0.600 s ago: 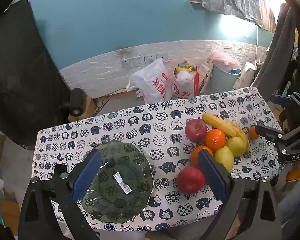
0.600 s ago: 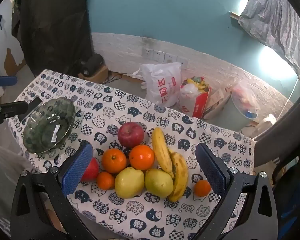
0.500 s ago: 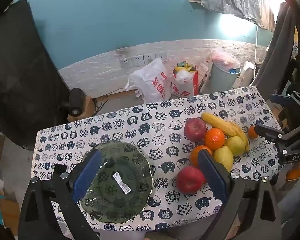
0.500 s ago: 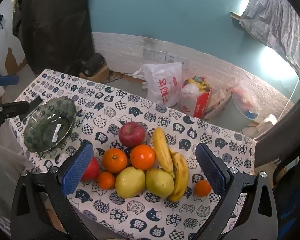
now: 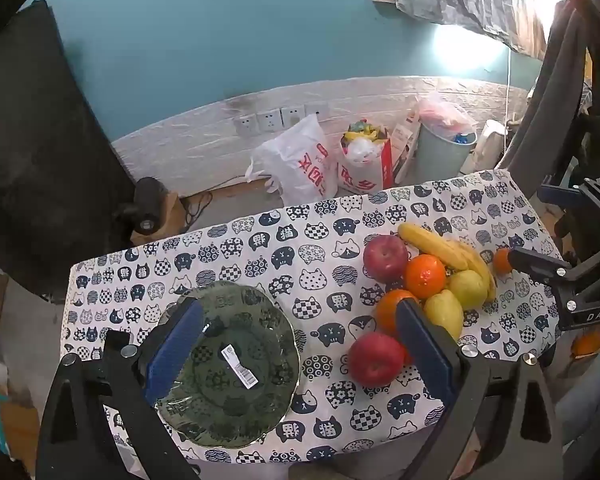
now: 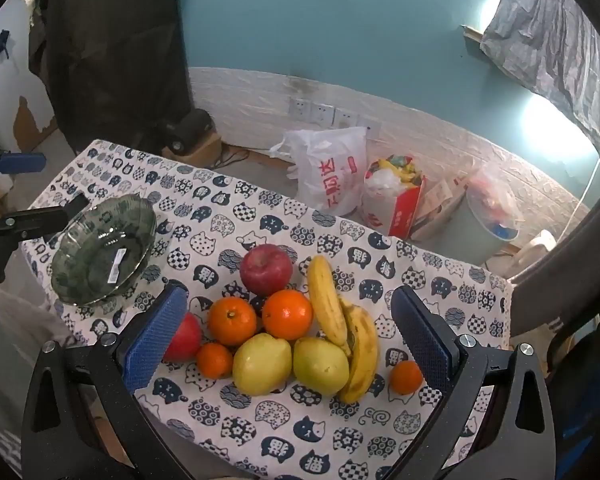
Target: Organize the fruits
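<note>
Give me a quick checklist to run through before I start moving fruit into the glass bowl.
1. Left gripper open, nothing held: ok.
2. Right gripper open, nothing held: ok.
3. Glass bowl holds no fruit: ok; a label lies inside it.
4. Fruit pile all on the tablecloth, none in the bowl: ok.
5. Small orange near the table edge, stable: cannot tell.

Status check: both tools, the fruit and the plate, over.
Left tool open, empty. Right tool open, empty. Fruit pile on cloth; glass plate empty. Nothing blocking.
</note>
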A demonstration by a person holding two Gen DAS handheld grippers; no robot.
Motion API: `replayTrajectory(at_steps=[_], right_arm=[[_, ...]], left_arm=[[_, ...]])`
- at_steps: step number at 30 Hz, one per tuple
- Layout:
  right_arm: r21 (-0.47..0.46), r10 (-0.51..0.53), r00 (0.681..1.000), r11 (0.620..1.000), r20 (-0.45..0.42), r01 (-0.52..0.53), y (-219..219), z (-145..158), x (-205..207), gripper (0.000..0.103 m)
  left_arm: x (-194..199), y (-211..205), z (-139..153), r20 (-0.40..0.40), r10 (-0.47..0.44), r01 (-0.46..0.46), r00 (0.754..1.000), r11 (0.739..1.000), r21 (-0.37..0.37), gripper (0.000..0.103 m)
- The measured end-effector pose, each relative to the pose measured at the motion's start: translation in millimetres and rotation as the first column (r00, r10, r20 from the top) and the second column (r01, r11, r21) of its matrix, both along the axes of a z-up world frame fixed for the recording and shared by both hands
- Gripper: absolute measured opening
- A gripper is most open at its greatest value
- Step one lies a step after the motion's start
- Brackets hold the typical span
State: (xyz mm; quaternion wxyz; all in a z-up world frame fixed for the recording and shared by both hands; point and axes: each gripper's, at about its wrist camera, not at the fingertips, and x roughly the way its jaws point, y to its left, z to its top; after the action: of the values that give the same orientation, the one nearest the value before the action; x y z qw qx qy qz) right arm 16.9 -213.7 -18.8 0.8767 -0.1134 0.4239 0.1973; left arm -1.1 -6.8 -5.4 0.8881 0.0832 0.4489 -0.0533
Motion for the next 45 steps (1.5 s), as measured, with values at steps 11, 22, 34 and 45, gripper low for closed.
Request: replayTrajectory(at_steps=[11,22,34,45], right_arm=[[-0.002,0.004,1.000,1.000,-0.003,-0.004,2.7,-1.4,-1.0,0.100],[0.004,0.005,1.000,1.000,-0.010,-0.005,2.3,-1.6,-0.9,0.100],[0.002,0.005,1.000,1.000,-0.008,-0.005,2.1,-1.7,-1.8,0.100],[0.003,0.006,1.000,1.000,-0.019,-0.006,1.8,-3.5,-2.7,0.100]], left_arm=[[-0.3,-2.2,-1.1,-0.005,-0.008,0.008,1.000,1.000,0.007,0.097],[-1.8,-3.5,-4.4,-0.017,-0.016,0.016,1.000,1.000,0.006,0.097],[-1.7,-4.1,-4.2,-0.017,-0.015,0.015,1.000,1.000,0.007,0.097],[-1.7,-5.9,-4.9,-0.019,-0.015,0.015,1.000,1.000,0.008,0.097]])
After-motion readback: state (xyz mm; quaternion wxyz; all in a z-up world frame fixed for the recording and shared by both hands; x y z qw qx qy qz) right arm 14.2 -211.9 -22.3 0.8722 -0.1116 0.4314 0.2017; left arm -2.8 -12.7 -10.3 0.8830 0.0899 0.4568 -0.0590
